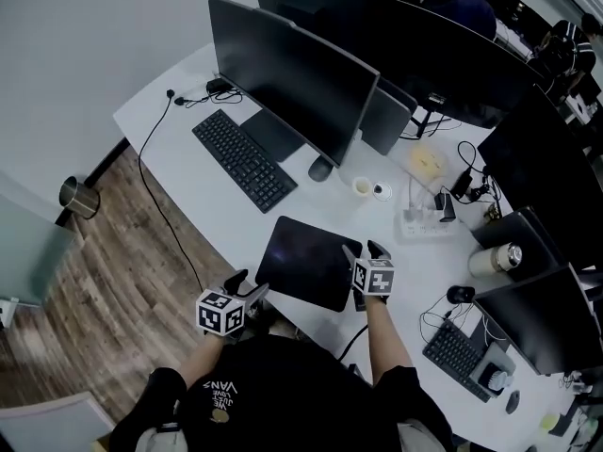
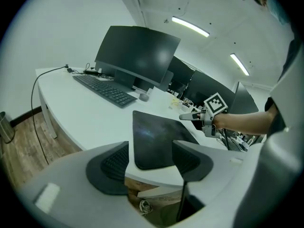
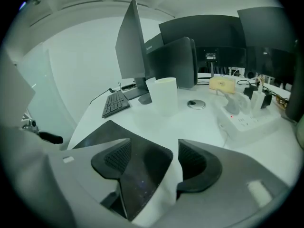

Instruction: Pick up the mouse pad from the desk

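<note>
Looking down in the head view, we see the mouse pad (image 1: pixel 308 262) flat near the front edge of the bench (image 1: pixel 325 205), left gripper (image 1: pixel 249 288) and right gripper (image 1: pixel 364 250) at its left and right corners. Left gripper view: jaws apart around the mouse pad's edge, not pressing. Right gripper view: jaws apart astride a corner.

**Both claws open at the mouse pad**
The left claw (image 1: pixel 250 287) sits at the near left corner of the mouse pad (image 1: pixel 306 260), angled downward. Its jaws are wide apart, the pad's near edge shows in the gap, and the pads are clear of it. The right claw (image 1: pixel 364 250) sits at the mouse pad's right edge, angled downward. Its jaws are wide apart around the pad's corner, without pressing on it. Both forearms (image 1: pixel 386 332) are bare and reach forward from the torso.
</note>
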Motion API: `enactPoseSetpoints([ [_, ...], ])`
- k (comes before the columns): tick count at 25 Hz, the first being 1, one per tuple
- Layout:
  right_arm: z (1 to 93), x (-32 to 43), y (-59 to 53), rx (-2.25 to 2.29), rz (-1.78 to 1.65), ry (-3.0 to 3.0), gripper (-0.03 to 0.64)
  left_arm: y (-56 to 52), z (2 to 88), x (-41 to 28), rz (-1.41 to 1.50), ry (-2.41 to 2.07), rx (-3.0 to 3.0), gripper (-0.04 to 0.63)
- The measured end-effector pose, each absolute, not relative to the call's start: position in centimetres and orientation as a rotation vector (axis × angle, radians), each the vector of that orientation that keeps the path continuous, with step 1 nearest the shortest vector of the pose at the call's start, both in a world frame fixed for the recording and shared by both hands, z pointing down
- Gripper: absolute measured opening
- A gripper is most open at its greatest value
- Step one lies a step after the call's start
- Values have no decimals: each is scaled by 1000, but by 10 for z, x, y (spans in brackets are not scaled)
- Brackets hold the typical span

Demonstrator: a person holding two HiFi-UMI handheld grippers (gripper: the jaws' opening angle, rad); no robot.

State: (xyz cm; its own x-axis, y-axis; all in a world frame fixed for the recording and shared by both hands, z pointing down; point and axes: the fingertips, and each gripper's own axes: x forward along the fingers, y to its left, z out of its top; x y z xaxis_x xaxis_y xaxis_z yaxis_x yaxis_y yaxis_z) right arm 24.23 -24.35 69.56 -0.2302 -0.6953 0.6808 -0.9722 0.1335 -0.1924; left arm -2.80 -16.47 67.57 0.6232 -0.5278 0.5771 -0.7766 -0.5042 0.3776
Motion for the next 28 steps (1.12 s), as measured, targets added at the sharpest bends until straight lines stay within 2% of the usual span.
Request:
enactPoseSetpoints([
  [7, 724, 240, -250, 1520, 851, -1866, 308, -168, 682, -33, 530, -974, 2197, 268],
  [11, 723, 237, -251, 1505, 837, -1854, 291, -167, 688, -34, 557, -946, 2193, 270],
  [13, 722, 237, -247, 1497, 849, -1854, 250, -166, 691, -32, 571, -931, 2189, 270],
  [16, 720, 229, -243, 1469, 885, -1877, 127, -167, 694, -29, 580, -916, 2185, 270],
  [18, 717, 224, -244, 1461, 885, -1891, 82, -169, 695, -28, 595, -917, 2188, 270],
  [21, 712, 220, -242, 1474, 881, -1898, 58, -169, 699, -25, 639, -916, 2192, 272],
  [28, 706, 221, -238, 1522, 898, -1892, 55, -160, 714, -9, 836, -856, 2194, 284],
])
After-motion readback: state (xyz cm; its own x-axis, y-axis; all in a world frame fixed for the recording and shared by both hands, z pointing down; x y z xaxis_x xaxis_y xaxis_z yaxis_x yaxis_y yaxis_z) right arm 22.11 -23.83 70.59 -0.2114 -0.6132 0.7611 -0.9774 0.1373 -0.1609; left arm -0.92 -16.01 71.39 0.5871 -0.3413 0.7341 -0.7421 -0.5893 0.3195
